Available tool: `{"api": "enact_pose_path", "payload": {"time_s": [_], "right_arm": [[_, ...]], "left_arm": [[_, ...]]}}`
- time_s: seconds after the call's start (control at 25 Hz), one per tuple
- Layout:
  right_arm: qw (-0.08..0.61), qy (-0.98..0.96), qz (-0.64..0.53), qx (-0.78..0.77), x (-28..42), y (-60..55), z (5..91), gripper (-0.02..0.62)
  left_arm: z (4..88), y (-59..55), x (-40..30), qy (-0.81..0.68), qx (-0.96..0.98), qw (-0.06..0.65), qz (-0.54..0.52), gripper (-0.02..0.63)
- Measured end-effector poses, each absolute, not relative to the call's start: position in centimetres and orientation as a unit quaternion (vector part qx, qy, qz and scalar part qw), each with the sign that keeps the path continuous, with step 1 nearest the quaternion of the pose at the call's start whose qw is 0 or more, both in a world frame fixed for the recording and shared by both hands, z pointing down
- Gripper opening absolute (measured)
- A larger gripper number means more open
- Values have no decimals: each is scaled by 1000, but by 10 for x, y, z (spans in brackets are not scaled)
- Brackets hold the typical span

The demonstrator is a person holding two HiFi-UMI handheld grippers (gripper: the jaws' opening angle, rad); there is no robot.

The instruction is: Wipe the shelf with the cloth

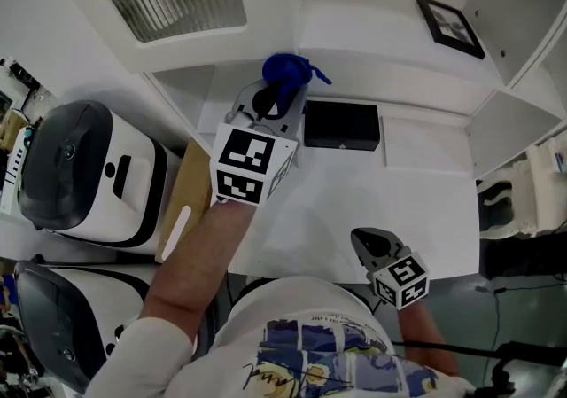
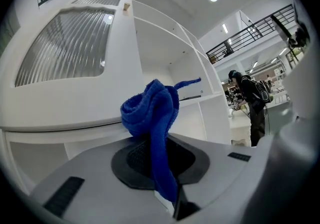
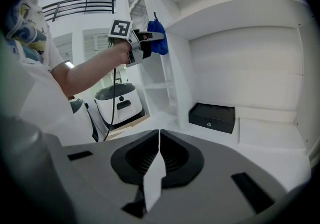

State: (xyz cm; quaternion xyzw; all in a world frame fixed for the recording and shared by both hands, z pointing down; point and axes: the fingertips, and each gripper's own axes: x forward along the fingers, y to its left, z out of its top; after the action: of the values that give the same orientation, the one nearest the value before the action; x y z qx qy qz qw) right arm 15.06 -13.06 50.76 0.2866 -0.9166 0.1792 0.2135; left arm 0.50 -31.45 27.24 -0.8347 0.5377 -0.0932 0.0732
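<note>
Two hand-held grippers at a white shelf unit (image 1: 425, 166). The left gripper (image 1: 280, 97), raised high, pinches the one blue cloth (image 1: 285, 74), which bunches above its jaws close to the front edge of an upper shelf. The right gripper (image 1: 365, 241) hangs low, its jaws pressed together on nothing. One black box (image 1: 342, 125), lid down and contents unseen, sits on the lower shelf. One framed picture (image 1: 450, 26) rests farther right. Two white machines with dark tops (image 1: 89, 176) stand at left.
</note>
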Motion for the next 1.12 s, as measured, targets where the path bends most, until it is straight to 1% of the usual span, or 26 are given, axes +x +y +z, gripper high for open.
{"api": "enact_pose_path", "payload": {"time_s": [0.44, 1.12], "right_arm": [[217, -917, 180, 282, 128, -130, 509, 31], [229, -917, 170, 281, 65, -120, 501, 31]], "left_arm": [[258, -304, -29, 540, -835, 74, -76, 55], [251, -290, -137, 575, -812, 75, -67, 55]]}}
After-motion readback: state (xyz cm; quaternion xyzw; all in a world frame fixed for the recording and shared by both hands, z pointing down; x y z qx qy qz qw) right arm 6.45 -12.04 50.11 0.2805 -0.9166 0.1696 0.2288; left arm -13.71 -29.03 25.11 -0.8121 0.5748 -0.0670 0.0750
